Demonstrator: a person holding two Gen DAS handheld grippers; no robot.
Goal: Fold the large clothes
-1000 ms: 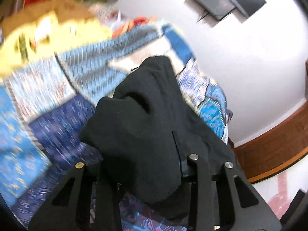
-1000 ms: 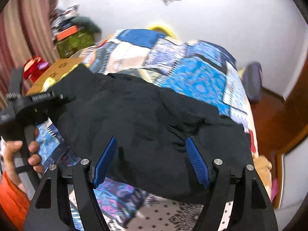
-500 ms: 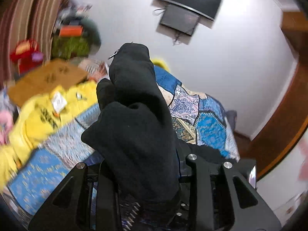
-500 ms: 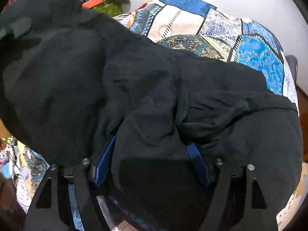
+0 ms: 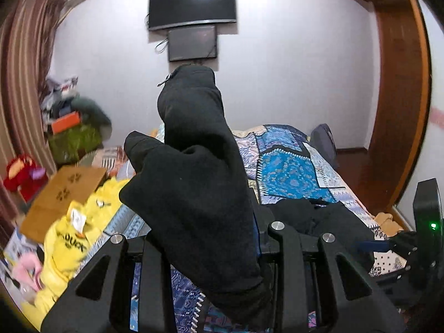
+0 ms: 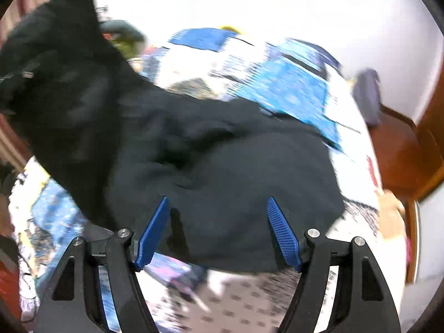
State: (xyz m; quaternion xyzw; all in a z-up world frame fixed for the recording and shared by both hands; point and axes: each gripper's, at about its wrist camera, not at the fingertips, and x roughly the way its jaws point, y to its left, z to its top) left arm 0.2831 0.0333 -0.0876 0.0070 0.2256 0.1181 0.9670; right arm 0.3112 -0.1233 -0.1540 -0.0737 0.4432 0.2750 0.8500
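Clamping a bunched fold of the black garment [image 5: 199,188], the left gripper [image 5: 206,238] points level across the room, its fingers pressed together on the cloth, which rises in a thick roll ahead of the lens and hides much of the bed's middle. Lower and to its right, the right gripper [image 6: 217,230] hangs with blue pads [image 6: 283,236] spread wide, nothing between them, aimed down at the garment's main body [image 6: 227,183], heaped on the near part of the patchwork bedspread [image 5: 288,166]. From that heap the fabric climbs up and left toward the raised hold. Crowding the bed's left side are a yellow garment [image 5: 69,238] and a brown cardboard sheet [image 5: 63,194]; beyond them a pile of boxes and clothes [image 5: 72,122] sits against the striped curtain [image 5: 19,83]. A television [image 5: 191,4] hangs on the far wall. Bedspread lies bare beyond the heap toward the wall; a wooden door frame [image 5: 399,105] borders the bed's right edge, with floor showing between.
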